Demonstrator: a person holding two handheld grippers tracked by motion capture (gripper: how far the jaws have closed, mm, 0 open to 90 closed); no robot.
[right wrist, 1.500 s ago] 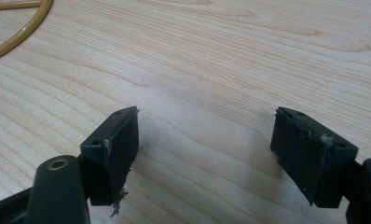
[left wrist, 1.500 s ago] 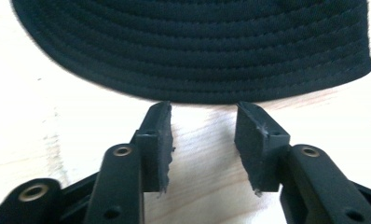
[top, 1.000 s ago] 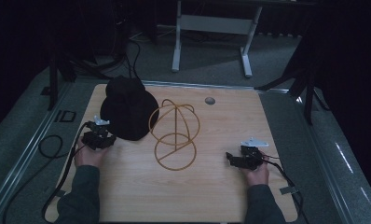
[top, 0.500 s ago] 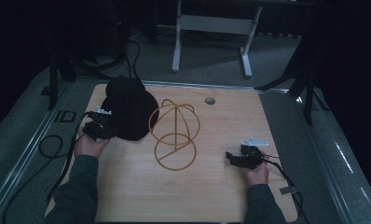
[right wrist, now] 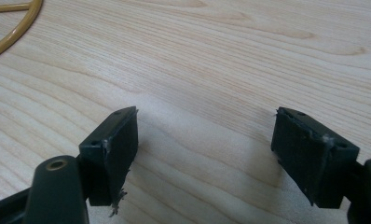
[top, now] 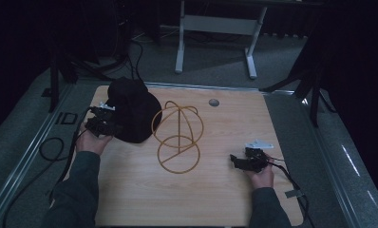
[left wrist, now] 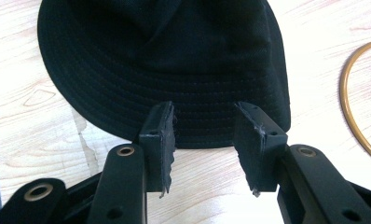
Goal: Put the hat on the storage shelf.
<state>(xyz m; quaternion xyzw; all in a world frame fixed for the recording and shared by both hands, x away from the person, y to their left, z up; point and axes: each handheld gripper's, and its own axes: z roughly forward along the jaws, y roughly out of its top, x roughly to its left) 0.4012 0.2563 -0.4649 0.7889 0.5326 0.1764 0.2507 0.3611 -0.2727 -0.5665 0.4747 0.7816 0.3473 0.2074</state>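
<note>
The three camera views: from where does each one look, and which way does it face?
High view: above the table, facing forward and down on the black fabric bucket hat, both forearms, left gripper, right gripper.
Left gripper view: on that gripper, facing the hat's brim; its open jaws.
Right gripper view: low, facing the pale wooden table; its open jaws.
All share the golden wire stand.

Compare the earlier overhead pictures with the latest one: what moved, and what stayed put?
The left gripper moved up the table to the black hat, jaws just opening, straddling its brim without gripping. The right gripper, hat and wire stand stayed put.
</note>
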